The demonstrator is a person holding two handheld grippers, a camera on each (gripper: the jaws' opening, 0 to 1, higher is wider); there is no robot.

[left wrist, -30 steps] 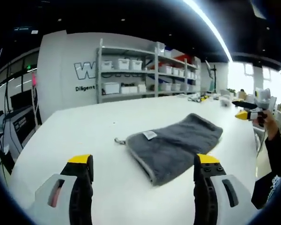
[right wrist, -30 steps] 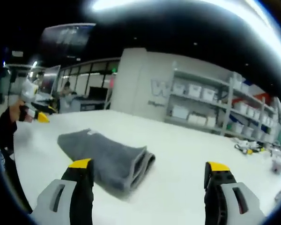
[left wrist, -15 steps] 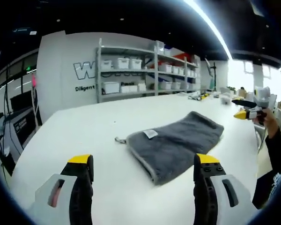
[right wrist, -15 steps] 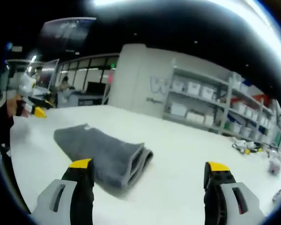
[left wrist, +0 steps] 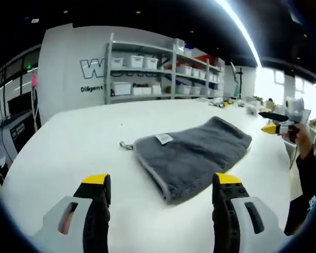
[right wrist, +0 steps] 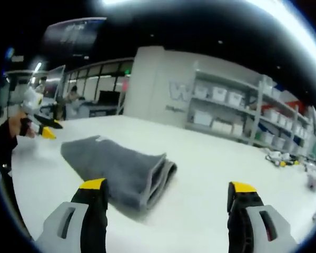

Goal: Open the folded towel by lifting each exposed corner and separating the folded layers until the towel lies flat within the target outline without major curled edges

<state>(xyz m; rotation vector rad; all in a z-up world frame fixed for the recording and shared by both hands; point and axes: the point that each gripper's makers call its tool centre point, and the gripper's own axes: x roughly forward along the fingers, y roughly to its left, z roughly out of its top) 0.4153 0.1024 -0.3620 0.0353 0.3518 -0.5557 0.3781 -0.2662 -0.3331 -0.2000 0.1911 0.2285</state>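
White table (left wrist: 68, 142), shelving (left wrist: 147, 74) behind | folded grey towel (left wrist: 192, 155) ahead | left gripper (left wrist: 160, 184) and right gripper (right wrist: 168, 190) wide apart, empty

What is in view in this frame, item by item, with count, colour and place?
towel: one, grey, folded, lying on the table in front of both grippers
label: one, white, on the towel's top near its left corner in the left gripper view
table: one, white, under the towel
shelves: one metal rack, grey, against the back wall, holding white bins
small items: a few, colours unclear, at the table's far end
left hand-held gripper: one, grey with yellow tips, open, short of the towel
right hand-held gripper: one, grey with yellow tips, open, short of the towel's layered end
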